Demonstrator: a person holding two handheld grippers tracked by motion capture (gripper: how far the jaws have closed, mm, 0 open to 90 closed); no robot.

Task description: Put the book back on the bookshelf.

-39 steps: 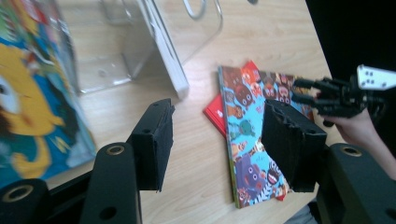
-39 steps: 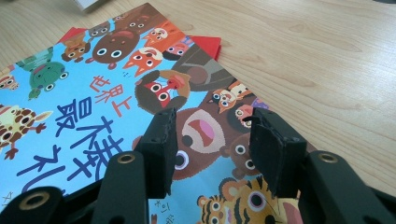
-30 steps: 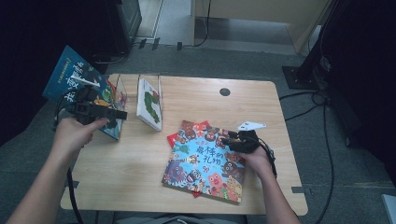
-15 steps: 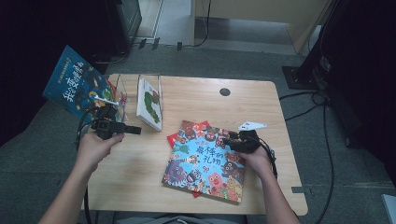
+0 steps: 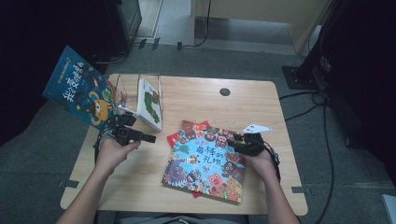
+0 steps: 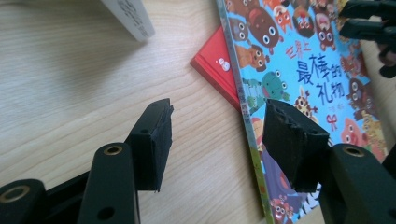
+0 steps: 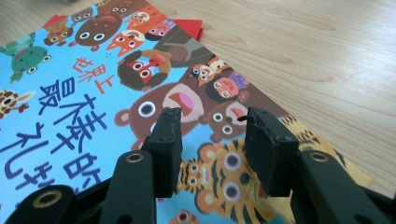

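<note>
A pale wooden table (image 5: 140,186) stands on grey carpet among dark equipment. On it lies a large, flat picture book with a blue cover crowded with cartoon animals (image 5: 205,161), slightly right of centre, resting on a thin red book (image 6: 217,70). Its cover reads 最棒的礼物 in dark blue characters. It looks light, thin and a little flexible, with a glossy, slippery cover, so the free edge is probably the best place to take hold. The right gripper (image 7: 212,135) sits over the book's right edge; its jaws have just been closing, narrow, nothing between them. The left gripper (image 6: 217,135) hovers wide and empty near the book's left edge. A clear plastic book stand (image 5: 140,93) holds another book.
</note>
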